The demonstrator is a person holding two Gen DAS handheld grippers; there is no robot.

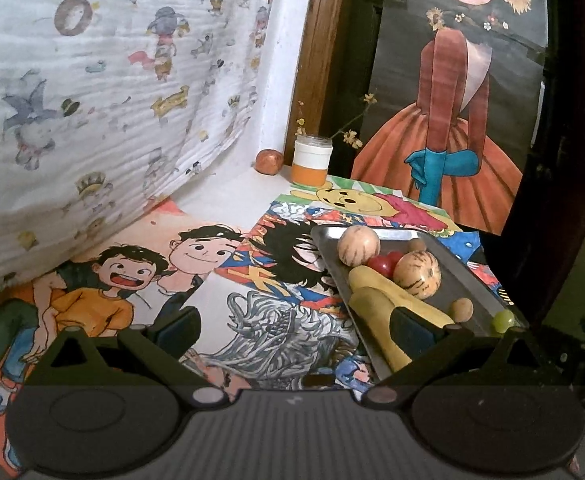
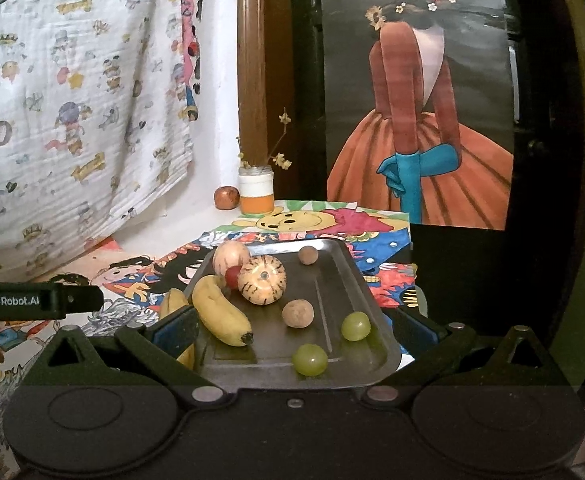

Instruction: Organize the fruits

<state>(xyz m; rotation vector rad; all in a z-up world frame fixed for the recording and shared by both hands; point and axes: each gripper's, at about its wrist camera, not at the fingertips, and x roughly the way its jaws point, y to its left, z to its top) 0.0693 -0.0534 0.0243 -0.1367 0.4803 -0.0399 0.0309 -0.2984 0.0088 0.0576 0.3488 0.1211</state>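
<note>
Right gripper [image 2: 296, 328] spread wide, empty, low over metal tray [image 2: 376, 304] | left gripper [image 1: 292, 328] gaping beside it | bananas [image 2: 220, 310], grapes [image 2: 310, 359], striped fruits in tray | risk: round grapes roll off if rim is nudged

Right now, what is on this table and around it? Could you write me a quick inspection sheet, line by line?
Surface: table covered with bright cartoon drawings.
Job's things: metal tray holding a banana, two striped round fruits, a red fruit between them, two brown round fruits and two green grapes; a second banana lies against the tray's left edge.
Clutter: reddish apple and a white and orange jar with dried flower stems, both at the back.
Grippers: left gripper open, empty; right gripper open, empty, low in front of the tray.
Cables: nothing seen.
Surroundings: printed cloth hanging on the left, painting of a figure in an orange dress behind.
</note>
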